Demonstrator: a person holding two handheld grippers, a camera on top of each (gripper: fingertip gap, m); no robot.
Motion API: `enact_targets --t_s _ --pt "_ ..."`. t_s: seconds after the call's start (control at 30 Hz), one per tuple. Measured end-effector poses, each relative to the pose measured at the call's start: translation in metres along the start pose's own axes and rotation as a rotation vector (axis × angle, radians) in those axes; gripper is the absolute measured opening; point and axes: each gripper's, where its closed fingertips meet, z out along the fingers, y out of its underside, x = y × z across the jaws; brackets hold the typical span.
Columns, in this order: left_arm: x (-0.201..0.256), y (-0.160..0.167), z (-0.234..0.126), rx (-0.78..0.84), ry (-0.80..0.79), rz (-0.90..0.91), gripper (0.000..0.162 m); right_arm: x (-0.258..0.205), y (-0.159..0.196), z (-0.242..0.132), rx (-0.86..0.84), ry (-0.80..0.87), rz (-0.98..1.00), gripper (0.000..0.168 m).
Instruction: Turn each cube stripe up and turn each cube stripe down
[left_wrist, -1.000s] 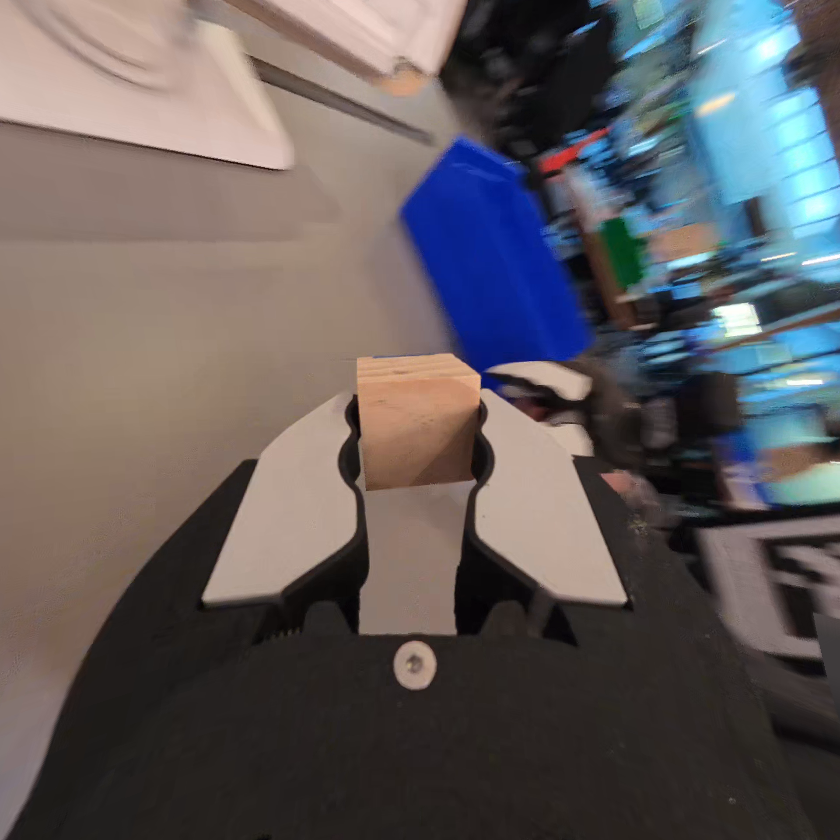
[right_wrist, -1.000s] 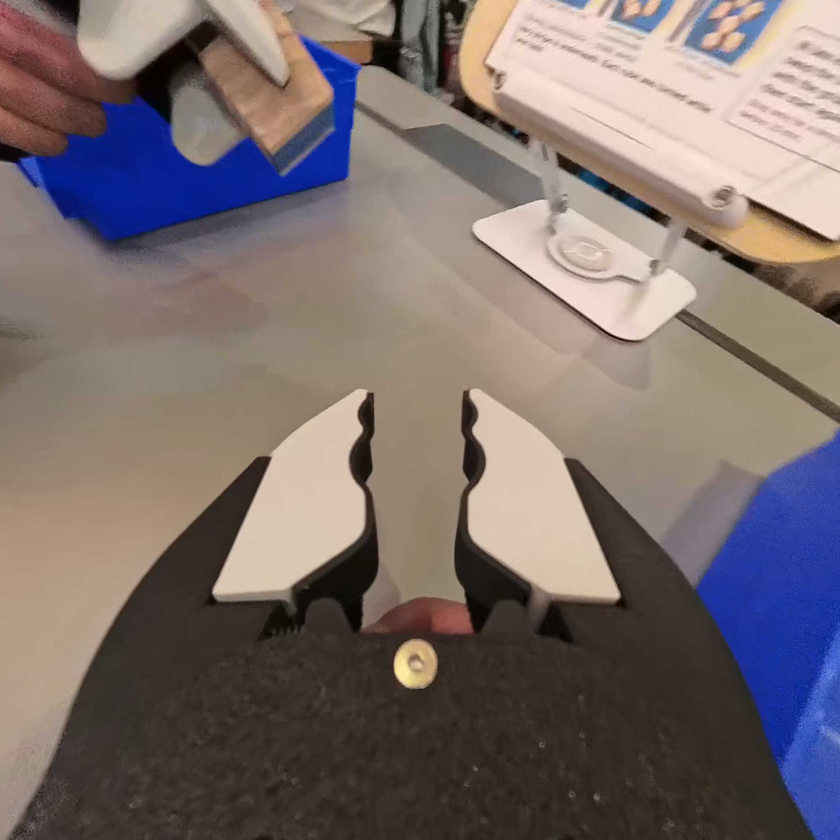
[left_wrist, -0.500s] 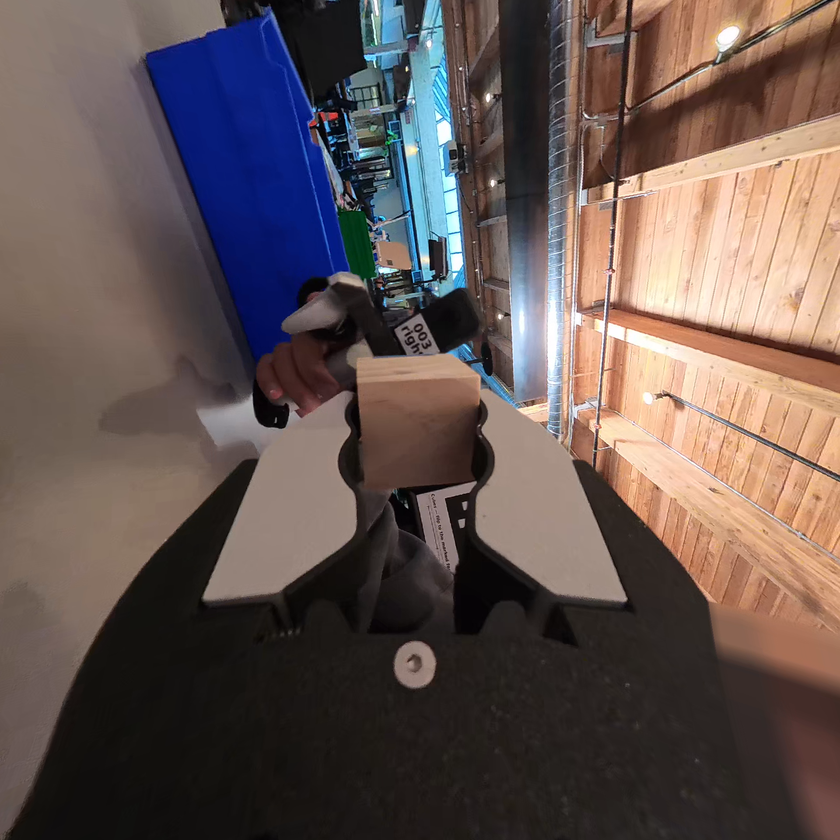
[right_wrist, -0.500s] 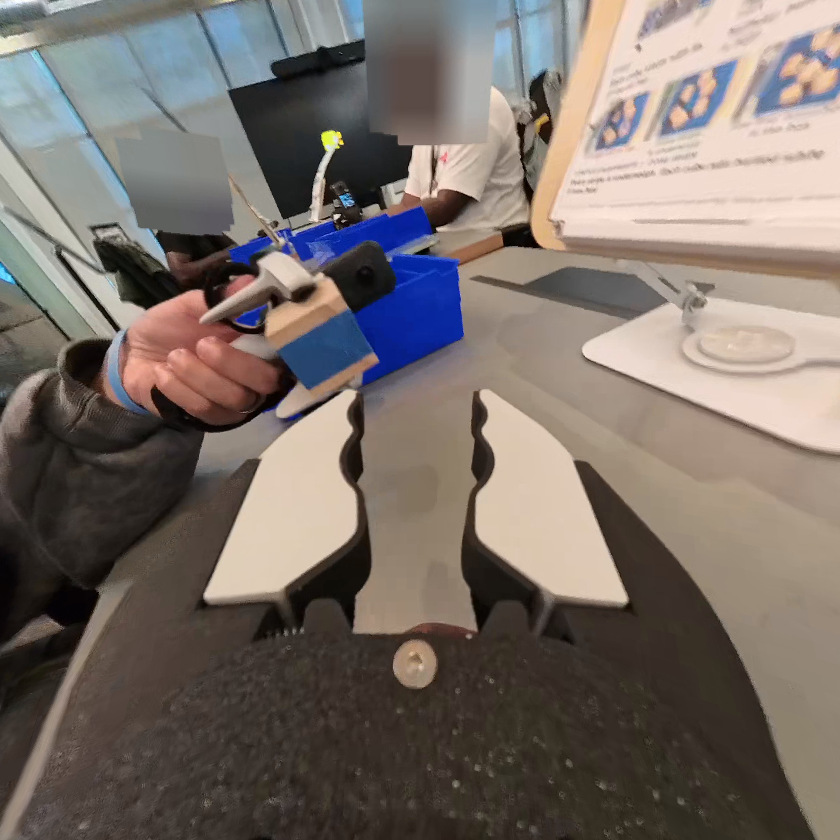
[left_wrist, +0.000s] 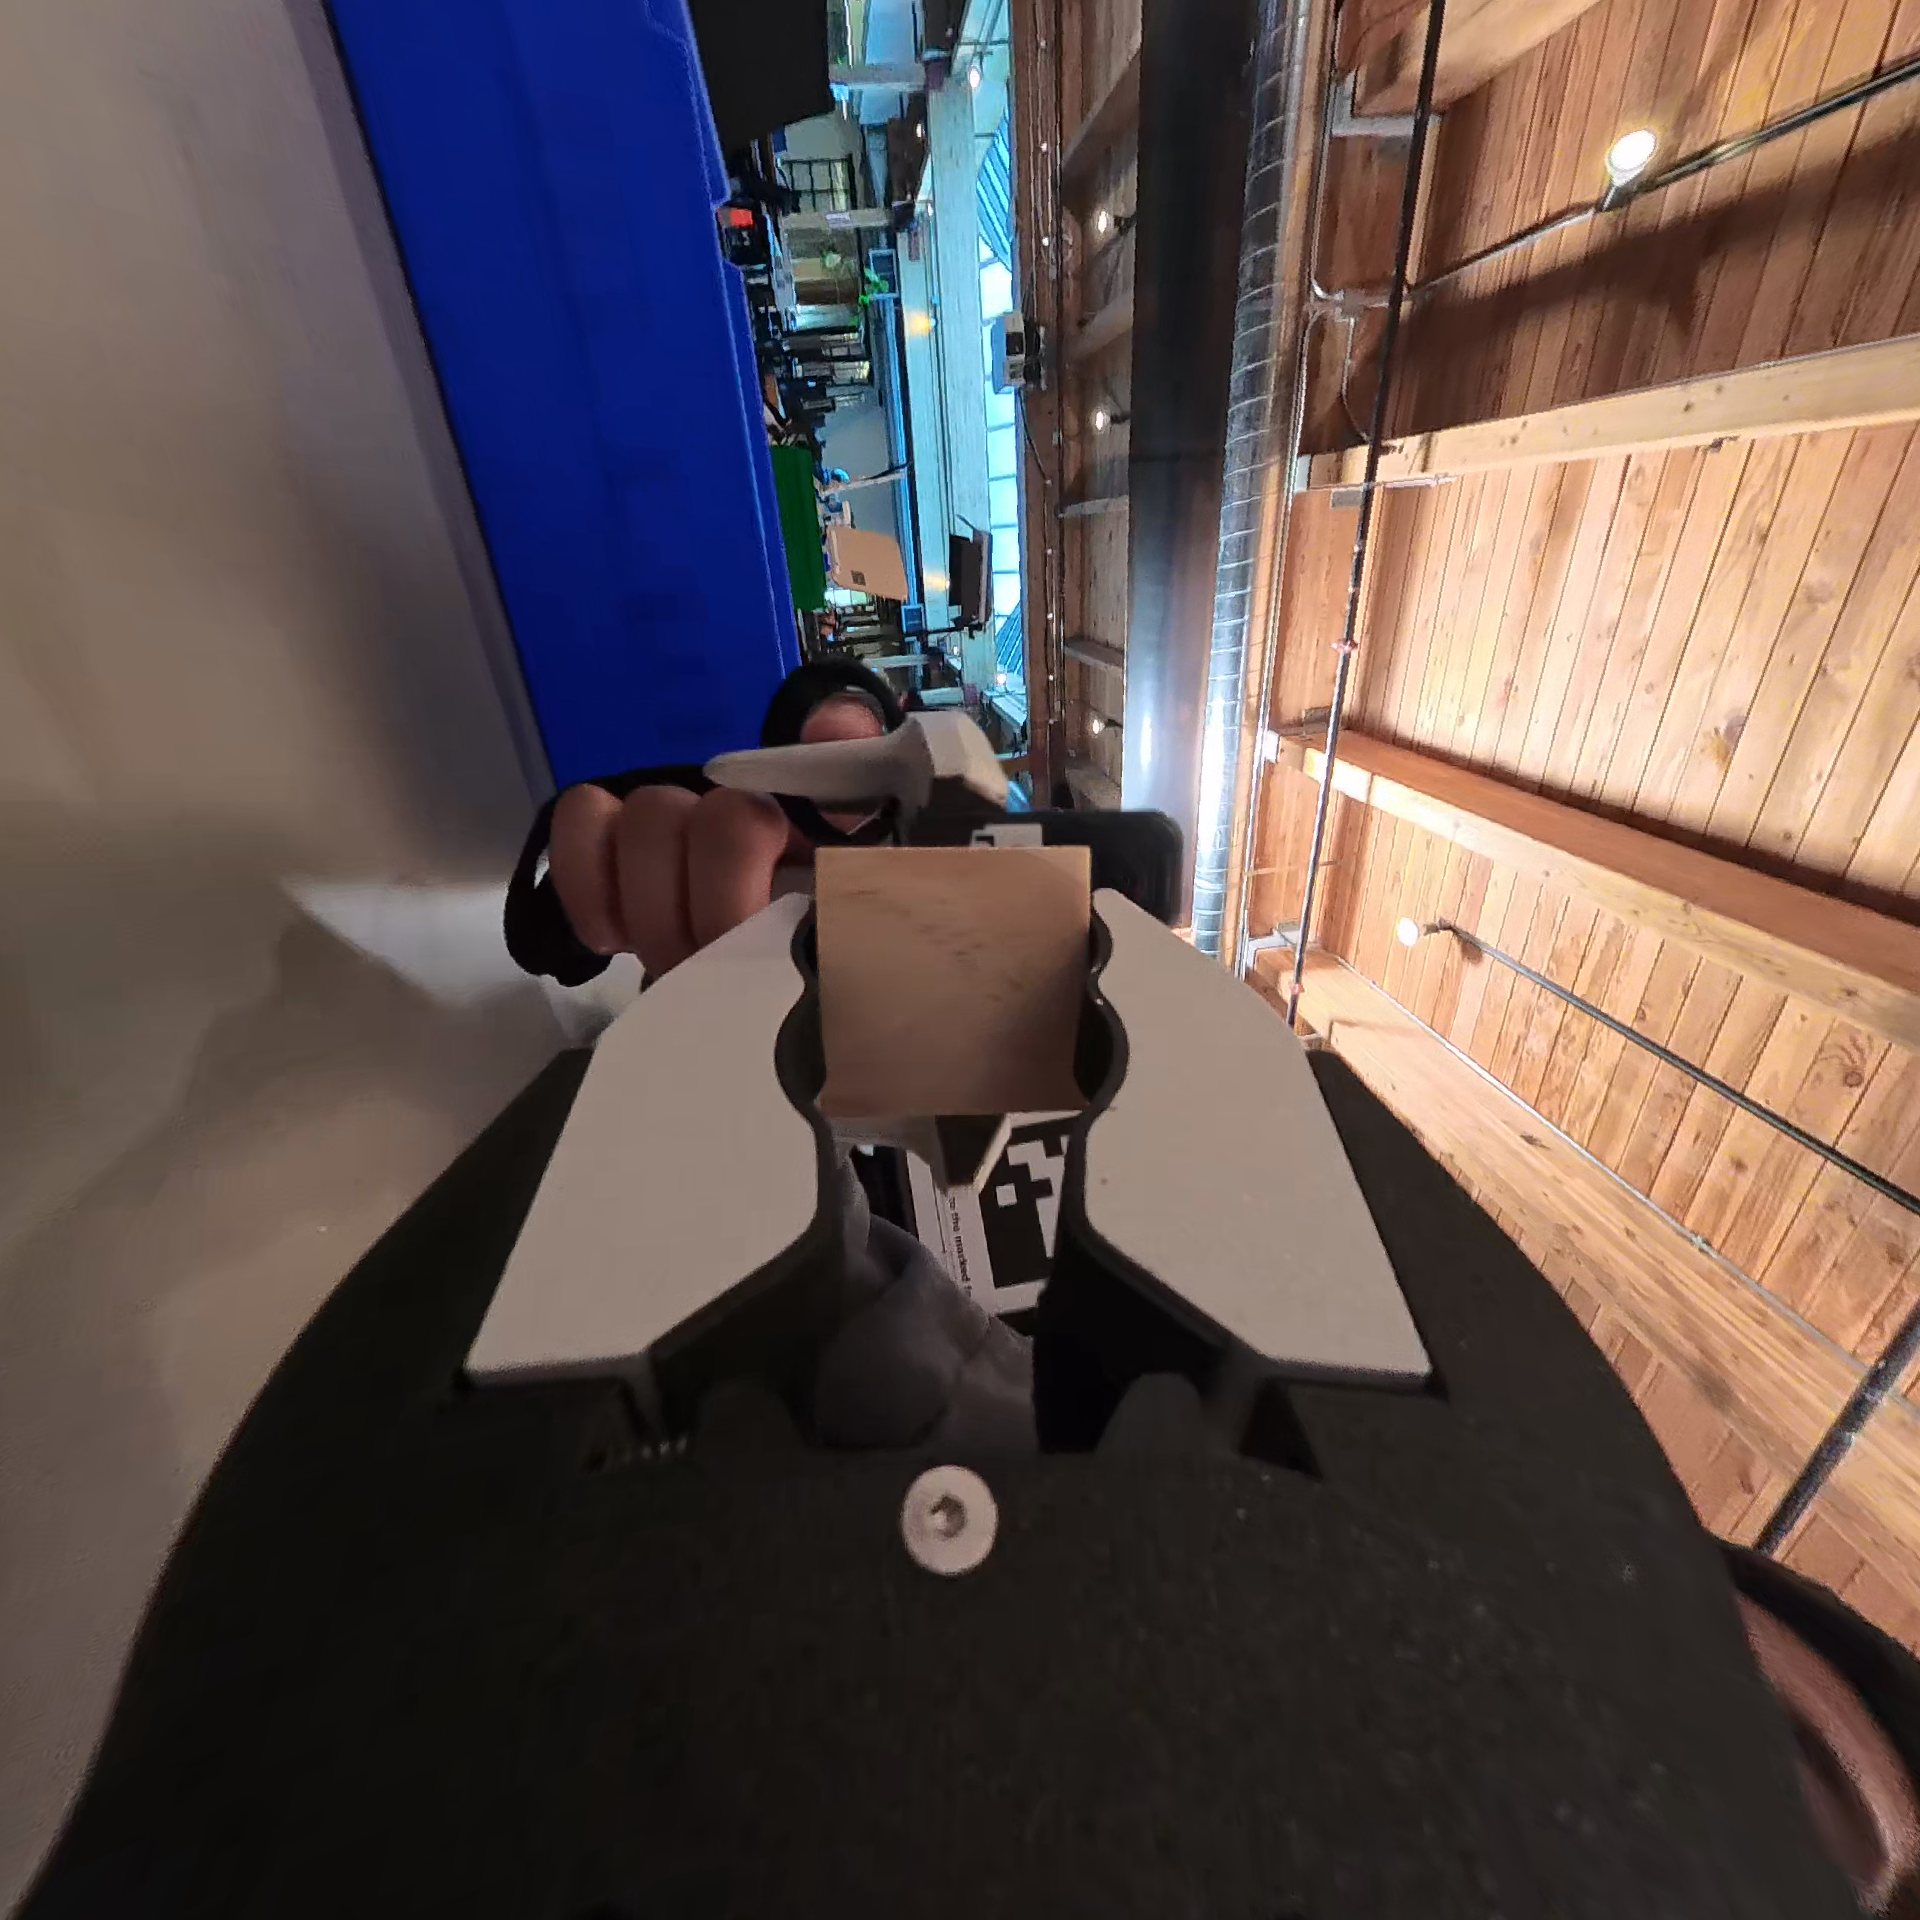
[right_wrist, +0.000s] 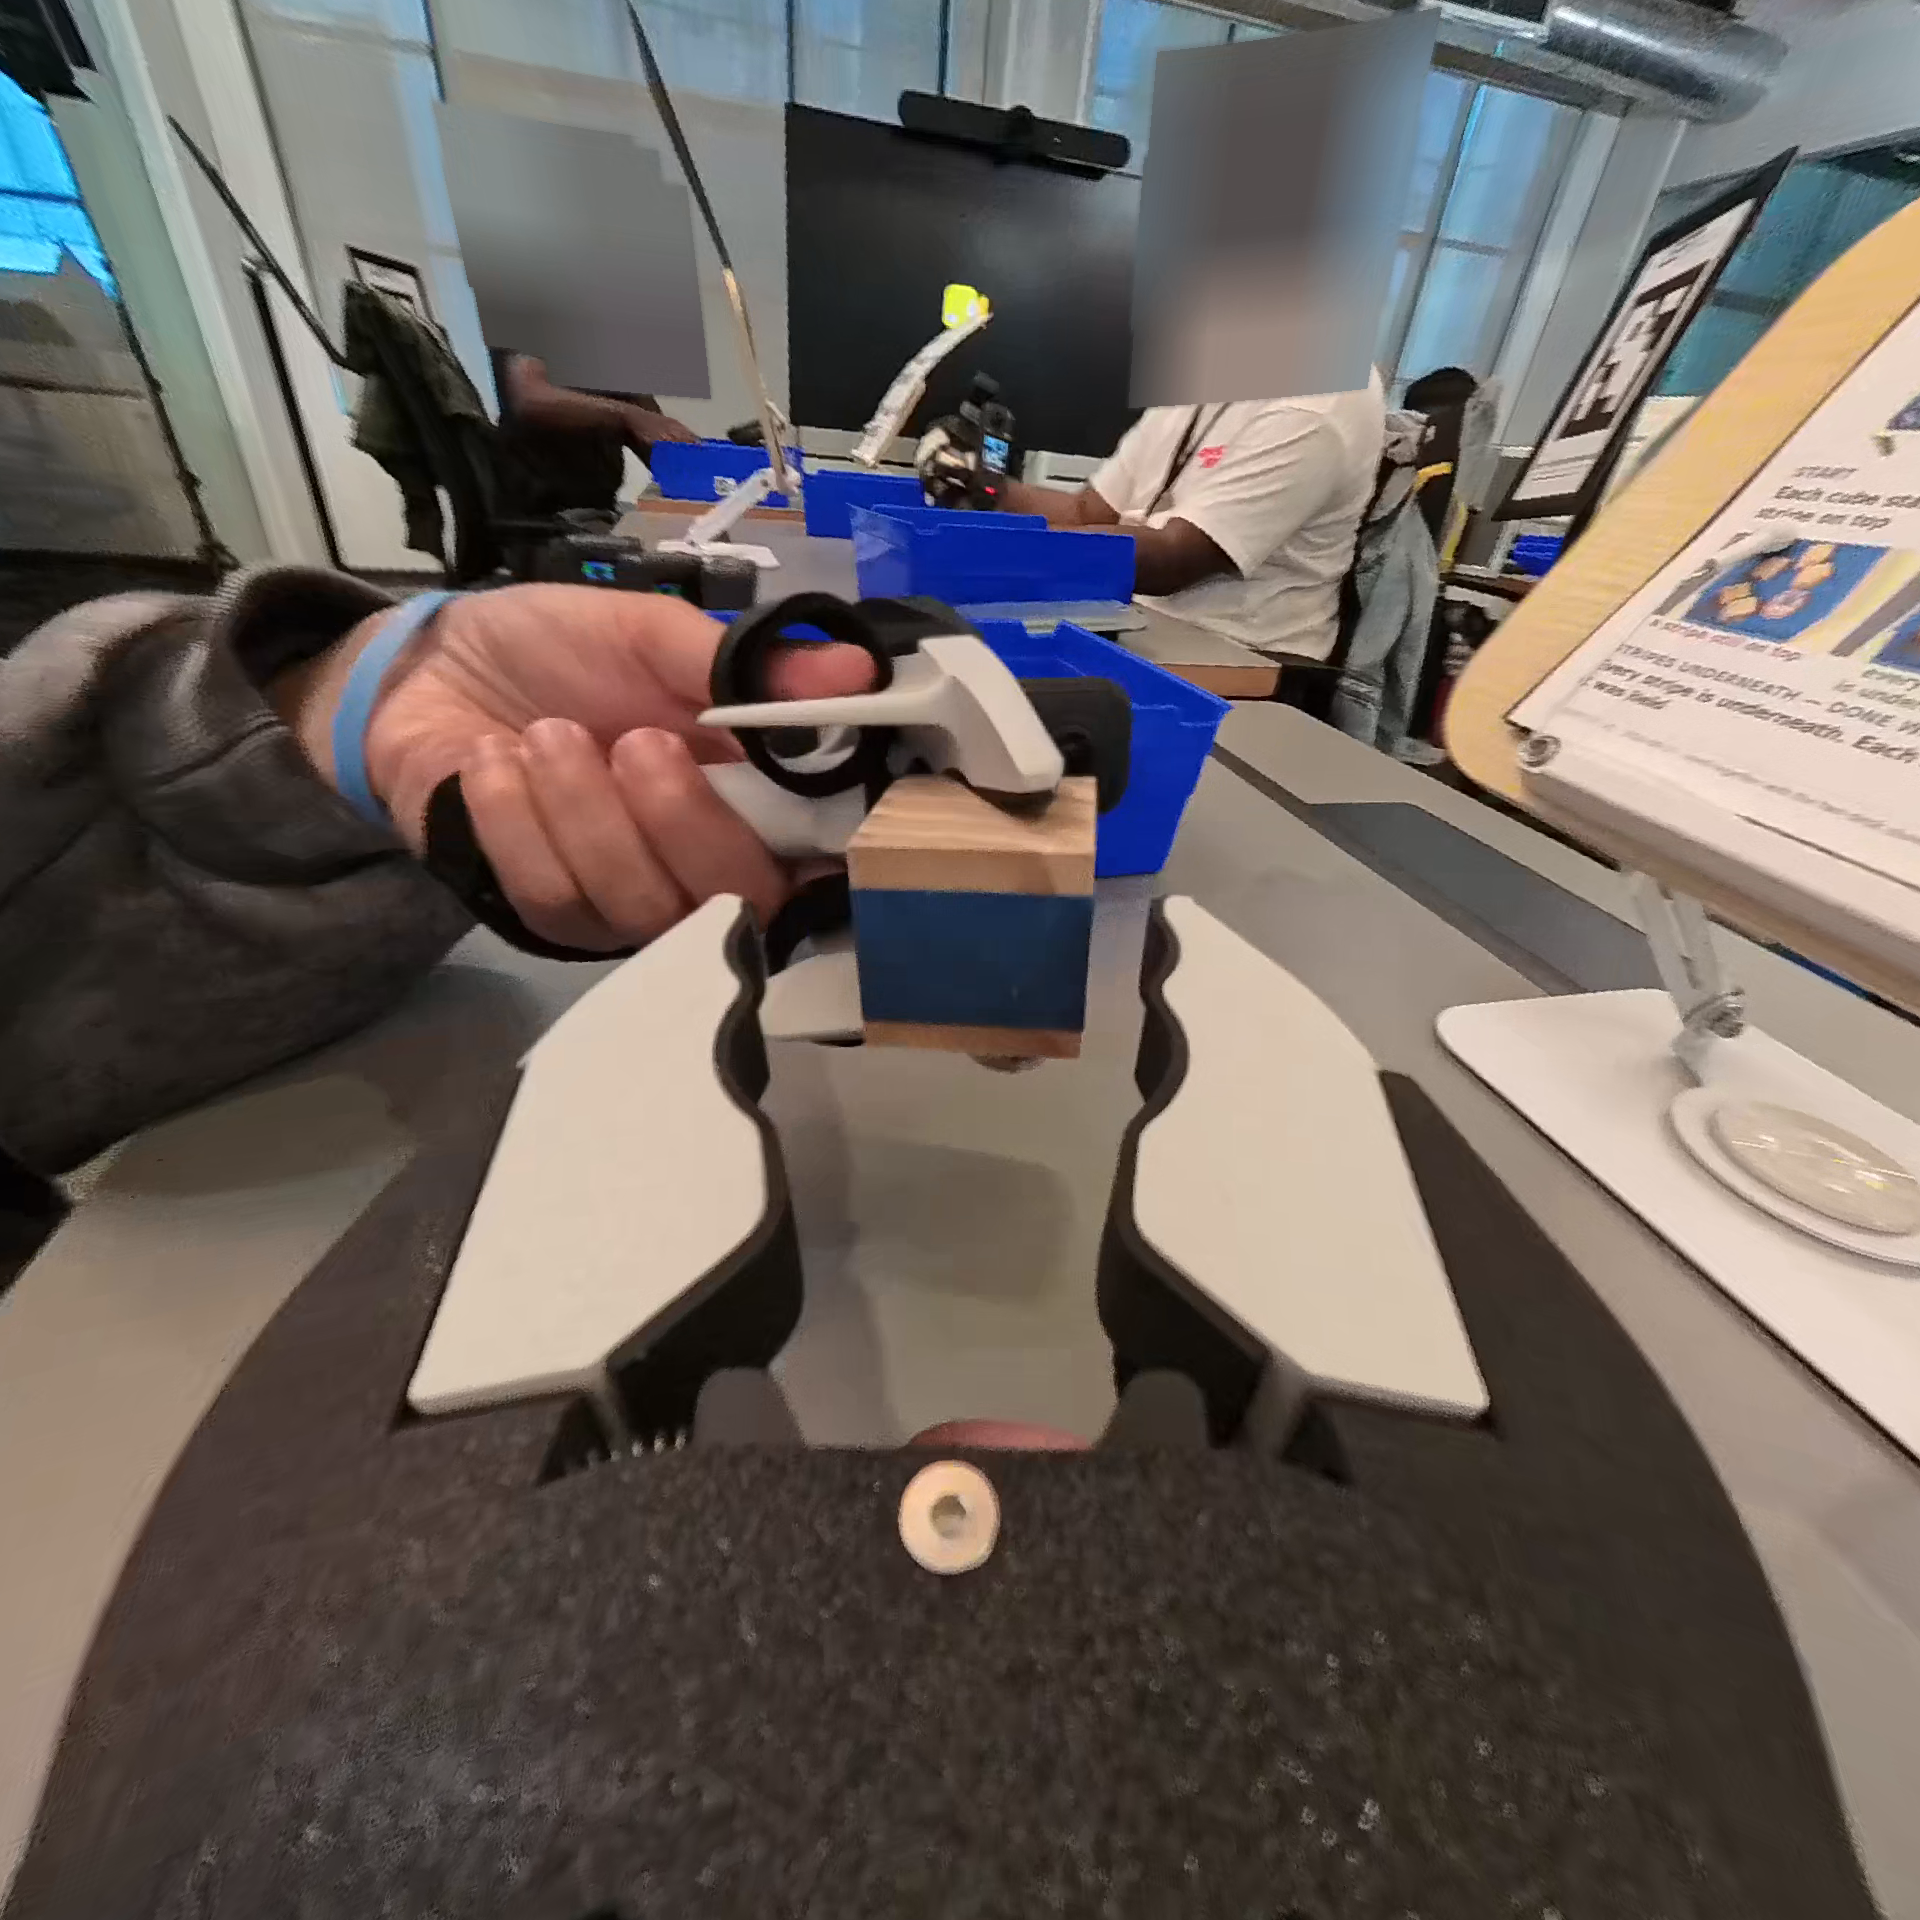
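Right wrist view: right claw (right_wrist: 951, 1023) has opened wider and closed in on the cube (right_wrist: 971, 914), blue stripe facing it; left claw (left_wrist: 951, 982) keeps it clamped above the worktop (right_wrist: 260, 1195). Handover looks imminent.

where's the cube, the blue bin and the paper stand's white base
cube (right_wrist: 971, 956), right wrist view, on its blue stripe
blue bin (right_wrist: 1153, 769), right wrist view, on its front wall
white base (right_wrist: 1621, 1101), right wrist view, on the flat plate
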Motion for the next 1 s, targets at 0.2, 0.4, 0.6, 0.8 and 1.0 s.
enact_targets --t_s 0.2,0.4,0.6,0.8,1.0 --pt "-0.005 -0.001 0.007 0.069 -0.007 -0.006 0.044 0.009 0.005 0.001 -0.016 0.059 -0.038 0.045" --pt "-0.002 0.007 0.011 0.026 -0.004 -0.005 0.044 0.004 0.002 -0.004 -0.029 0.002 0.0 0.045" --pt "-0.003 0.006 -0.011 0.031 -0.199 0.296 0.067 0.004 -0.007 -0.013 -0.053 -0.024 0.061 0.045" --pt "-0.026 0.008 -0.088 0.27 -0.711 0.851 0.074 0.019 -0.017 -0.035 -0.075 0.059 0.058 0.045" --pt "-0.057 0.033 -0.111 0.304 -0.957 1.02 0.069 0.039 -0.022 -0.057 -0.206 0.252 0.138 0.045"
